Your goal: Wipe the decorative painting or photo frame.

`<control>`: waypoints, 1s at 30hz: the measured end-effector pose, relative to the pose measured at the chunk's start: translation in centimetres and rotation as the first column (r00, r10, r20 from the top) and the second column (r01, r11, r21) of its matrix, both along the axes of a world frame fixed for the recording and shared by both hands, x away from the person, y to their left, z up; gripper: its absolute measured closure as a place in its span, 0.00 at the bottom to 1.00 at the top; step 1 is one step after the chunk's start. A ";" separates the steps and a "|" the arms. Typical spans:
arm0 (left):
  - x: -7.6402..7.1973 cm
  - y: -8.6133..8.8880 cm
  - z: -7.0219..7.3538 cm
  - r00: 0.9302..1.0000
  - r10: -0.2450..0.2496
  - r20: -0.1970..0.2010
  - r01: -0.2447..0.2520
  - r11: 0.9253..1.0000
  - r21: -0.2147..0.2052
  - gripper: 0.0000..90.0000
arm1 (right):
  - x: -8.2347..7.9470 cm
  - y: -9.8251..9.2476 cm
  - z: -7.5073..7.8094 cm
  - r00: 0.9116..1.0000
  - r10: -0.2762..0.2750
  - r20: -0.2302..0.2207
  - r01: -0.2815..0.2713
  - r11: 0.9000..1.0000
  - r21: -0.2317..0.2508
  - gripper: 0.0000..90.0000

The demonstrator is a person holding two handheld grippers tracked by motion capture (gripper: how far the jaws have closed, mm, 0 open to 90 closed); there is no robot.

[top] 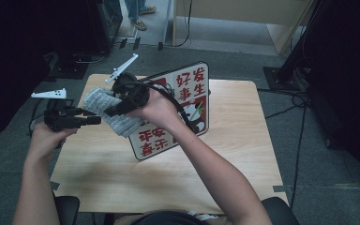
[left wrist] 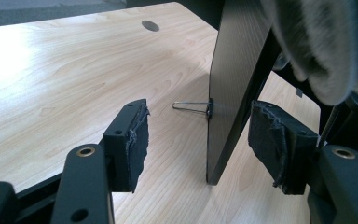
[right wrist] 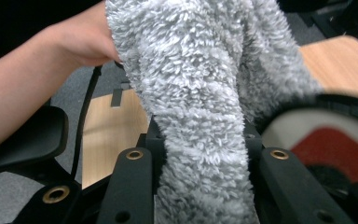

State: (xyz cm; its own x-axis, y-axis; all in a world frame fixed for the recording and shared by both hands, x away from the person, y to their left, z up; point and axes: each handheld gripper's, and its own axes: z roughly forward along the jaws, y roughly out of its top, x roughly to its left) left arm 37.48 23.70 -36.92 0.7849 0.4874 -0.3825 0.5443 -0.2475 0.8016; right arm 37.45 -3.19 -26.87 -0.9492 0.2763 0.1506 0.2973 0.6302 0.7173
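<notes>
A white board with red characters point(top: 187, 93) stands tilted on the wooden table point(top: 243, 140). A grey fluffy cloth point(top: 108, 112) hangs over its left end, and my right gripper point(top: 115, 110) is shut on that cloth. In the right gripper view the cloth point(right wrist: 196, 93) fills the gap between the jaws of my right gripper point(right wrist: 200, 156), with the board's face point(right wrist: 335, 140) behind. My left gripper point(top: 96, 120) is at the table's left edge. Its view shows the board's dark back point(left wrist: 237, 70) standing on edge between the jaws of my left gripper point(left wrist: 209, 144), which are open, with gaps on both sides.
A thin wire stand point(left wrist: 191, 106) sticks out of the board's back. A round cable hole point(left wrist: 150, 25) lies far across the table. Black equipment stands point(top: 286, 70) and cables ring the table. Someone's feet point(top: 140, 18) are on the floor beyond it.
</notes>
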 end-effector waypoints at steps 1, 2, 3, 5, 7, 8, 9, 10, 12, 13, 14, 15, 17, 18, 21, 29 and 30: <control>0.0 0.0 0.0 1.000 -0.001 -0.002 0.001 1.000 -0.001 0.42 | 0.0 -0.1 -0.2 1.000 -0.003 -0.005 0.003 1.000 -0.003 0.75; 0.0 -0.1 0.0 1.000 -0.004 -0.003 0.004 1.000 0.000 0.42 | 0.0 -0.3 -0.5 1.000 -0.006 -0.007 0.006 1.000 -0.003 0.76; 0.0 -0.1 0.0 1.000 -0.004 -0.005 0.004 1.000 0.002 0.42 | 0.0 -0.4 -0.7 1.000 -0.005 -0.010 0.005 1.000 -0.001 0.76; 0.0 -0.2 -0.1 1.000 -0.006 -0.004 0.006 1.000 0.002 0.42 | 0.1 -0.7 -1.0 1.000 -0.011 -0.019 0.011 1.000 0.001 0.76; 0.0 -0.2 -0.1 1.000 -0.006 -0.001 0.006 1.000 0.002 0.42 | 0.1 -0.9 -1.2 1.000 -0.020 -0.022 0.020 1.000 0.003 0.75; 0.0 -0.2 0.0 1.000 -0.005 -0.001 0.005 1.000 0.003 0.42 | 0.1 -1.0 -1.3 1.000 -0.020 -0.023 0.020 1.000 0.001 0.75; 0.0 -0.2 0.0 1.000 -0.005 -0.001 0.005 1.000 0.003 0.42 | 0.2 -1.0 -1.4 1.000 -0.019 -0.021 0.019 1.000 0.005 0.75; 0.0 -0.2 0.0 1.000 -0.005 -0.001 0.005 1.000 0.002 0.42 | 0.2 -1.1 -1.5 0.999 -0.024 -0.022 0.024 1.000 0.004 0.75; 0.0 -0.3 -0.1 1.000 -0.004 -0.005 0.004 1.000 0.000 0.42 | 0.3 -1.3 -1.7 0.999 -0.032 -0.026 0.032 0.999 0.006 0.75; 0.0 -0.3 -0.1 1.000 -0.005 -0.005 0.005 1.000 0.001 0.42 | 0.3 -1.4 -1.8 0.999 -0.034 -0.029 0.034 0.999 0.005 0.75; 0.0 -0.3 -0.1 1.000 -0.005 -0.006 0.005 1.000 0.001 0.42 | 0.3 -1.5 -1.9 0.999 -0.035 -0.035 0.035 0.999 0.006 0.75; 0.0 -0.3 -0.1 1.000 -0.007 -0.006 0.007 1.000 0.001 0.42 | 0.3 -1.6 -2.0 0.999 -0.032 -0.033 0.033 0.999 0.007 0.75; 0.1 -0.3 -0.1 1.000 -0.009 -0.007 0.009 1.000 0.001 0.42 | 0.2 -1.7 -2.1 0.999 -0.031 -0.042 0.032 0.999 0.009 0.75; 0.1 -0.4 -0.1 1.000 -0.009 -0.009 0.009 1.000 0.000 0.41 | 0.1 -1.8 -2.2 0.998 -0.031 -0.048 0.032 0.999 0.015 0.75; 0.1 -0.6 -0.1 1.000 -0.019 -0.010 0.019 1.000 0.004 0.41 | 0.1 -2.0 -2.4 0.998 -0.035 -0.048 0.036 0.999 0.021 0.75; 0.3 -1.0 -0.2 0.999 -0.030 -0.025 0.030 1.000 0.005 0.40 | -0.2 -2.3 -3.2 0.997 -0.033 -0.067 0.034 0.999 0.013 0.75; 0.3 -1.0 -0.2 0.999 -0.031 -0.027 0.031 1.000 0.004 0.40 | -0.2 -2.3 -3.3 0.997 -0.032 -0.066 0.033 0.999 0.009 0.75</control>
